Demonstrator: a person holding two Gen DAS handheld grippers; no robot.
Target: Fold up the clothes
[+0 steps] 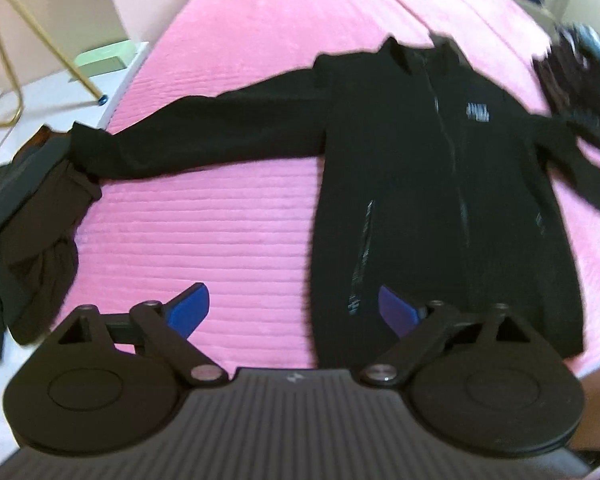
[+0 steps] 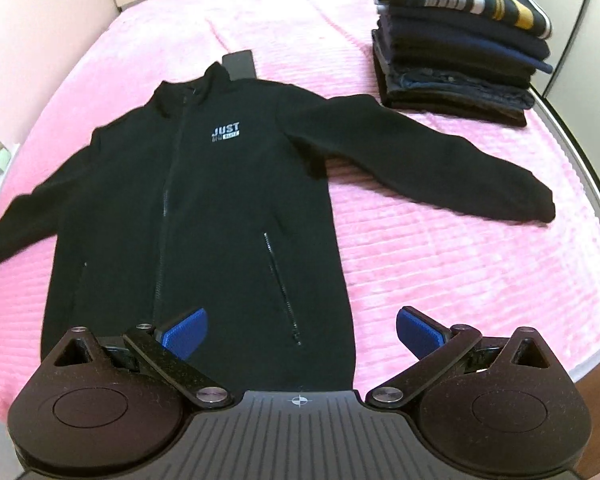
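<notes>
A black zip-up jacket (image 2: 204,208) with a white chest logo lies flat and face up on the pink bedspread (image 2: 440,272), both sleeves spread out to the sides. In the left wrist view the same jacket (image 1: 432,184) fills the right half, its long sleeve (image 1: 204,136) reaching left. My left gripper (image 1: 294,308) hovers open above the jacket's lower left hem, nothing between its blue pads (image 1: 190,306). My right gripper (image 2: 302,330) hangs open over the lower right hem, its pads (image 2: 418,330) bare.
A tall stack of folded clothes (image 2: 460,40) stands at the bed's far right corner. A heap of dark unfolded garments (image 1: 24,232) hangs at the bed's left edge. A gold wire stand (image 1: 4,60) and a green box (image 1: 104,56) sit beyond it.
</notes>
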